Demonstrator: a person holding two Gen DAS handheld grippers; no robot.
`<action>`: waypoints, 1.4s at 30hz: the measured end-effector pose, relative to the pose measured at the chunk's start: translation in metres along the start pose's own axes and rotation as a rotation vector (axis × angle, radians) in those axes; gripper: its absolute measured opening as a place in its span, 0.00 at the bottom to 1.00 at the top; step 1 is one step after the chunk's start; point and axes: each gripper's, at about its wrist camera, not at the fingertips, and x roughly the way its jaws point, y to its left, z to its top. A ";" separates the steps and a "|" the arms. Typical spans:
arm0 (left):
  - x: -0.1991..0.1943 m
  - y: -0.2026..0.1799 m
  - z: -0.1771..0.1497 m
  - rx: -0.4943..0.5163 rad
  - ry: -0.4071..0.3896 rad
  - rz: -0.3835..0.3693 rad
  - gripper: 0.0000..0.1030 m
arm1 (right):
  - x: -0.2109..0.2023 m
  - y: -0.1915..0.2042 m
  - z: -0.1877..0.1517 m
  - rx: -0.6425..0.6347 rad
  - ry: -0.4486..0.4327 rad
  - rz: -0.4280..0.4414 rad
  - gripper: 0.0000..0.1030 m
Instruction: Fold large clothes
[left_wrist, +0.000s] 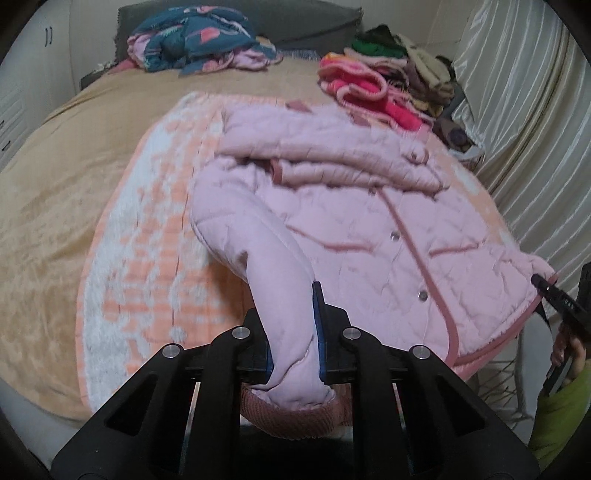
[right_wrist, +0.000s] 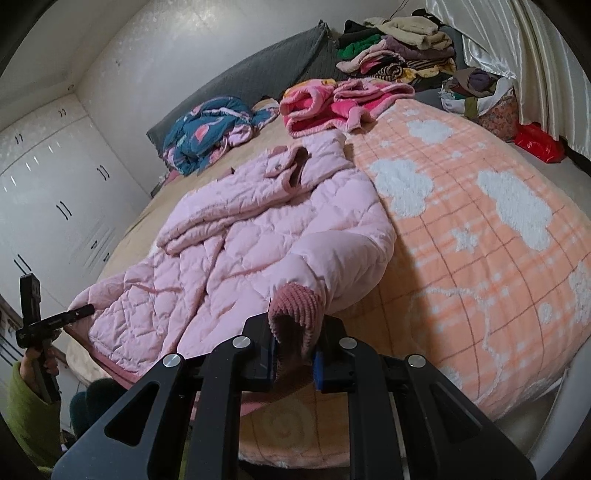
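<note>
A pink quilted jacket (left_wrist: 362, 221) lies front up on an orange-and-white blanket (left_wrist: 147, 258) on the bed, with one sleeve folded across its chest. In the left wrist view my left gripper (left_wrist: 291, 317) is shut on the other sleeve (left_wrist: 266, 266) just above its ribbed cuff (left_wrist: 295, 417), and the sleeve is lifted off the blanket. At that view's right edge, a black gripper (left_wrist: 546, 290) in a green-sleeved hand touches the hem corner. In the right wrist view my right gripper (right_wrist: 295, 339) is shut on a ribbed cuff (right_wrist: 295, 306) of the jacket (right_wrist: 240, 251).
At the head of the bed lie a blue patterned garment (left_wrist: 195, 40), a bright pink fleece (right_wrist: 332, 103) and a stack of folded clothes (right_wrist: 399, 48). A curtain (left_wrist: 524, 110) hangs on the right. White wardrobes (right_wrist: 55, 192) stand on the left. A full bag (right_wrist: 484, 96) sits near the curtain.
</note>
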 end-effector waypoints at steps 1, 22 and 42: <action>-0.002 -0.001 0.004 0.000 -0.013 0.001 0.08 | -0.001 0.000 0.003 -0.001 -0.005 0.000 0.13; -0.021 -0.023 0.049 0.051 -0.117 0.082 0.08 | -0.012 0.018 0.057 -0.007 -0.076 0.000 0.13; -0.020 -0.020 0.100 0.033 -0.197 0.108 0.08 | -0.009 0.019 0.095 0.028 -0.130 -0.002 0.13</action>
